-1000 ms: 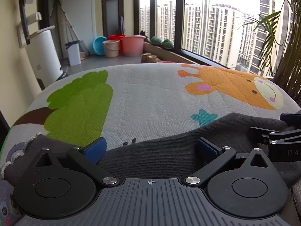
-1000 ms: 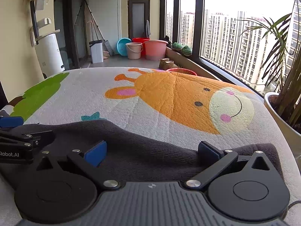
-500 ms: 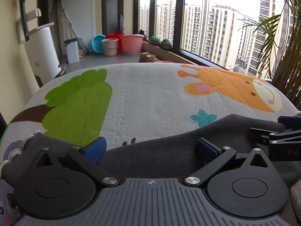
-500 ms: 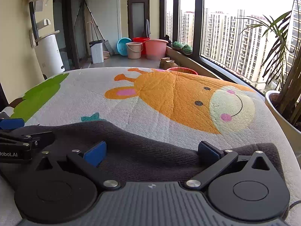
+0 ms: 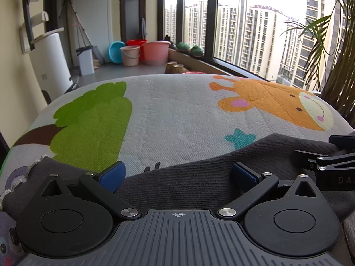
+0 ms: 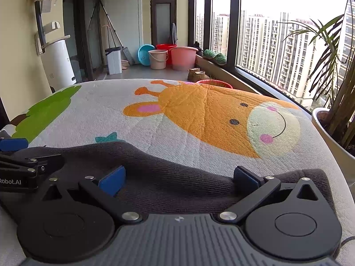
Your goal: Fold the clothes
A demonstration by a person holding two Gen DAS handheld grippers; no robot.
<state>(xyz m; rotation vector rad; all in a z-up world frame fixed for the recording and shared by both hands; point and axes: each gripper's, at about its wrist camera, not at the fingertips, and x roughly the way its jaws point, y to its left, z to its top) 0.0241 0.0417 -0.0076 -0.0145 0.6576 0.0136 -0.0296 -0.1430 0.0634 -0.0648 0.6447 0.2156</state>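
A dark grey knitted garment lies along the near edge of a cartoon-printed mat. My left gripper hovers low over its left part, open, blue pads wide apart with cloth beneath them. A scalloped pale hem shows at the far left. My right gripper is open over the garment nearer its right end. Each gripper shows in the other's view: the right one at the right edge, the left one at the left edge.
The mat carries a green tree, an orange giraffe and a teal star. Beyond it are buckets, a white bin, a white cylinder and windows. A potted palm stands right of the mat.
Both grippers have stayed open over the garment. The left view has tilted slightly, showing a little more of the far mat; the garment has barely shifted.
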